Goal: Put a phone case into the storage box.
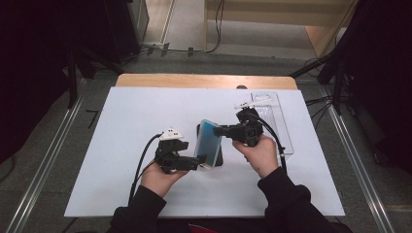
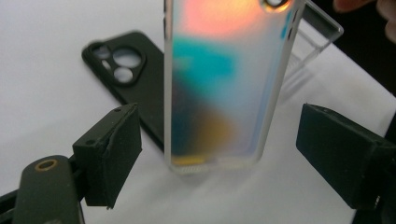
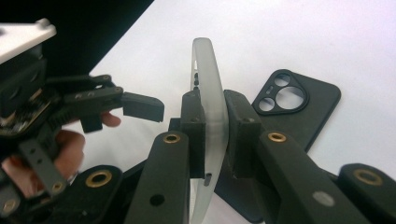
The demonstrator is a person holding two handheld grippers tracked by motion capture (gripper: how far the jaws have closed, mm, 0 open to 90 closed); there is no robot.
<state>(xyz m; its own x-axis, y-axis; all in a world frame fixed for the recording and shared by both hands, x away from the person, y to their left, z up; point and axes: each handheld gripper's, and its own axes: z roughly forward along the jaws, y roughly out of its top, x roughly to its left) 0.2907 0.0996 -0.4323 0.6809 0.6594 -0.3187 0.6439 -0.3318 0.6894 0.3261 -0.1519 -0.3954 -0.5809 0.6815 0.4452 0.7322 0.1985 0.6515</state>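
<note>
The right gripper [image 1: 219, 130] holds a frosted, see-through phone case [image 1: 208, 143] upright above the middle of the white table [image 1: 121, 145], its two pads [image 3: 194, 122] pressed flat on either face of the case's thin wall. In the right gripper view the case [image 3: 208, 121] stands edge-on between the pads, its rounded top rising well above them. In the high view its inner face looks teal.

The left gripper [image 1: 199, 161] comes in from the other side with its jaws spread wide. In the left gripper view the case [image 2: 219, 84] hangs between the two black pads [image 2: 112, 149] with clear space on both sides, so nothing there is gripped. Its surface throws back soft patches of orange, teal and brown.

Directly beneath and behind the held case lies a black phone case [image 2: 135, 79], flat on the table, its camera cut-outs facing up. It is the nearest thing below the two grippers, partly covered by the frosted case from above.

Farther off, along the right edge of the table, sits a clear plastic tray [image 1: 284, 141], long and narrow, just behind the right hand [image 1: 262, 154]. The left hand [image 1: 160, 178] is low near the front edge, and a black cable [image 1: 141, 165] trails back from its gripper across the table.
</note>
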